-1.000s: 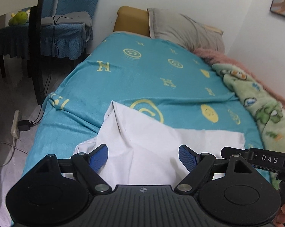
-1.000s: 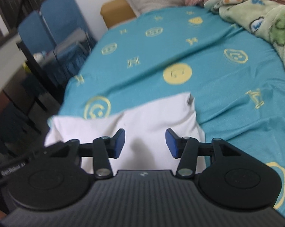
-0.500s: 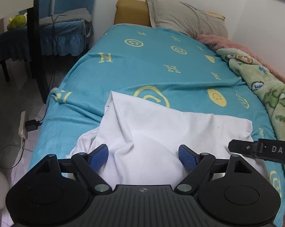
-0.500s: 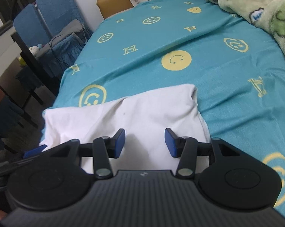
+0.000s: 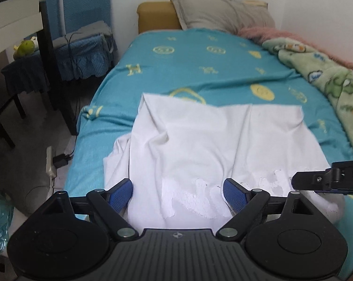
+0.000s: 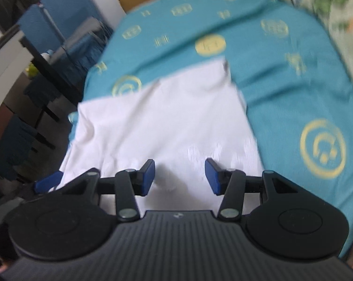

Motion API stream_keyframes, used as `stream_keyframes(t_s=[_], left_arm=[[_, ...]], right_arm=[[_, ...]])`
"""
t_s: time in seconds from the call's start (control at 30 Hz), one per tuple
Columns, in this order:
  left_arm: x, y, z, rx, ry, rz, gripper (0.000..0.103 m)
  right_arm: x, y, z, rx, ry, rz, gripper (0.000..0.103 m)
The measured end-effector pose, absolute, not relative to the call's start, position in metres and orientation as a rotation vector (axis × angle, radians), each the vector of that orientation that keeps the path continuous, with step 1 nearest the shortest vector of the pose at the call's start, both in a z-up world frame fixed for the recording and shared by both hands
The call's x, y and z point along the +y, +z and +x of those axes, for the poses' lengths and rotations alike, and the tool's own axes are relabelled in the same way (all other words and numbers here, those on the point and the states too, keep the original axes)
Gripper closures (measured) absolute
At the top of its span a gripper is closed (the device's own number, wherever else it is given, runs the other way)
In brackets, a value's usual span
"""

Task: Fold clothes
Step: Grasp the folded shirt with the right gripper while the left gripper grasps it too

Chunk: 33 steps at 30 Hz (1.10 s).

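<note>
A white garment (image 5: pixel 211 135) lies spread on the teal bed sheet (image 5: pixel 199 70), its left side rumpled, with pale raised print near its close edge. My left gripper (image 5: pixel 177 185) hovers over that close edge. Its jaws are opening, and no cloth is pinched between the blue pads (image 5: pixel 120 194). In the right wrist view the same garment (image 6: pixel 164 112) fills the middle. My right gripper (image 6: pixel 179 166) stands open above it, apart from the fabric. Part of the right gripper (image 5: pixel 328 178) shows at the left view's right edge, and one left pad (image 6: pixel 47 182) shows at the right view's left edge.
A grey pillow (image 5: pixel 218 14) and a green and pink blanket (image 5: pixel 328 79) lie at the head and right side of the bed. Blue-covered chairs (image 5: pixel 82 46) and a dark table leg stand to the left. A power strip (image 5: pixel 50 164) lies on the floor.
Both grippers have drawn back toward the near end of the bed. More of the garment shows now, including its printed area, and it lies flatter.
</note>
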<state>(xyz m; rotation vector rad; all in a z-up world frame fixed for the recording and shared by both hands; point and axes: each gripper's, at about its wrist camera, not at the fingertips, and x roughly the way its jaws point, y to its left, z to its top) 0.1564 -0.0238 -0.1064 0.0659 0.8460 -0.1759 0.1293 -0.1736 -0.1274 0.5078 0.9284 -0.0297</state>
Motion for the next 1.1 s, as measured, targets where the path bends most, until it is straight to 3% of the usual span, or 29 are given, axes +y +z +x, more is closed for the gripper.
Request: stream_keyframes(t_s=[0.13,0.17,0.2,0.27,0.4,0.73,0.77,0.83,0.87,0.9,0.97,1.0,1.1], left_arm=[[-0.018,-0.109,0.158,0.866,-0.176,0.033,0.015],[-0.017,-0.11,0.158,0.869,-0.177,0.027,0.015],[-0.016,-0.11,0.158,0.873,-0.177,0.021,0.015],[-0.015,-0.11,0.158,0.878,-0.178,0.014,0.015],[-0.013,-0.11,0.16,0.888,-0.181,0.001,0.014],[-0.008,-0.11,0.167,0.923,-0.183,-0.068,0.014],[-0.007,-0.11,0.169,0.925,-0.186,-0.077,0.014],[-0.002,-0.108,0.173,0.914,-0.187,-0.101,0.014],[0.0,-0.105,0.174,0.9,-0.184,-0.117,0.014],[0.004,-0.1,0.175,0.875,-0.183,-0.139,0.014],[0.012,-0.086,0.172,0.82,-0.196,-0.197,0.014],[0.015,-0.078,0.17,0.794,-0.211,-0.23,0.014],[0.018,-0.058,0.159,0.763,-0.309,-0.345,0.014]], right_arm=[[-0.197,-0.128,0.119,0.924,-0.033,0.745,0.051],[-0.205,-0.129,0.114,0.92,-0.027,0.82,0.047],[-0.211,-0.13,0.109,0.919,-0.025,0.88,0.032],[-0.219,-0.13,0.099,0.921,-0.032,0.98,0.015],[-0.219,-0.137,0.081,0.961,0.078,1.194,0.017],[-0.218,-0.175,0.073,0.953,-0.149,1.293,0.018],[-0.219,-0.176,0.073,0.936,-0.179,1.289,0.026],[-0.223,-0.18,0.073,0.904,-0.23,1.287,0.03],[-0.224,-0.181,0.073,0.893,-0.242,1.293,0.042],[-0.223,-0.182,0.074,0.891,-0.256,1.289,0.06],[-0.222,-0.182,0.076,0.886,-0.276,1.269,0.079],[-0.225,-0.181,0.072,0.875,-0.268,1.27,0.086],[-0.224,-0.17,0.07,0.834,-0.234,1.242,0.09]])
